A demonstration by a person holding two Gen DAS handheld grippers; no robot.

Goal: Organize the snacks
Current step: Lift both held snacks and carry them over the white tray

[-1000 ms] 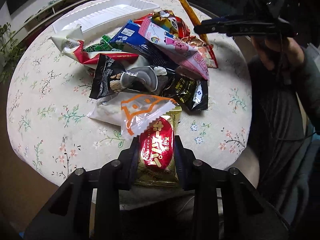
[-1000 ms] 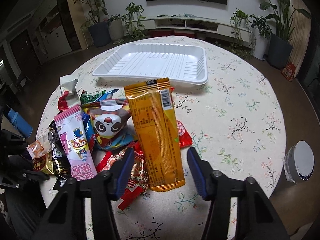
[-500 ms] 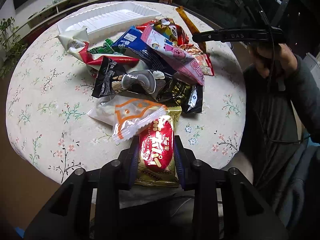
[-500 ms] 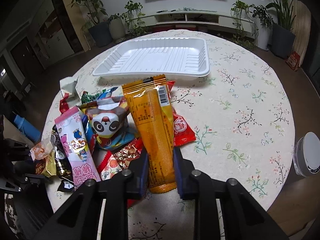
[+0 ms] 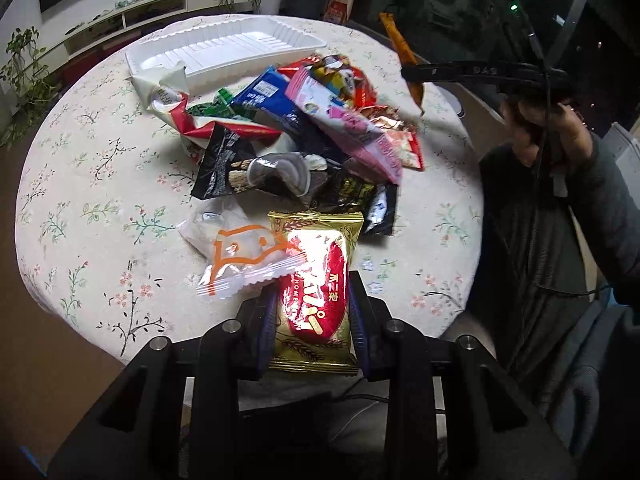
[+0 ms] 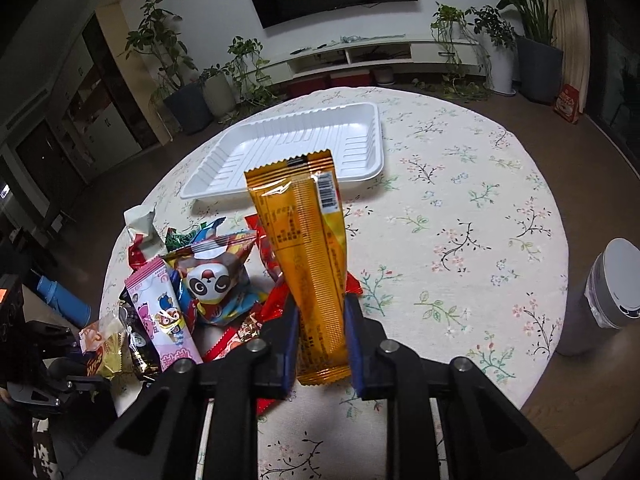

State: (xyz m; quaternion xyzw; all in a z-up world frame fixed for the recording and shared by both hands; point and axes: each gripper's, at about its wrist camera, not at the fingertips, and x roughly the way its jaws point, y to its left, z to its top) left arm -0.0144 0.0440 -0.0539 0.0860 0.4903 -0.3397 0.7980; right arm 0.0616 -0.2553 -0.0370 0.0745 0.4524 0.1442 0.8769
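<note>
Snacks [image 5: 304, 128] lie heaped ahead of my left gripper [image 5: 312, 316], which clamps a gold-and-red packet [image 5: 316, 292]. Only the right wrist view shows my right gripper [image 6: 322, 332] pinching the orange bar [image 6: 308, 256], the white tray [image 6: 288, 152] just beyond it.

Dim indoor light; glare whitens the red-and-gold snack packet [image 5: 316, 280]; fisheye bends the edges, corners fall dark, right hand [image 5: 548, 120] blurred.

Gold-red snack packet [image 5: 316, 300] in left tongs [image 5: 312, 320]
</note>
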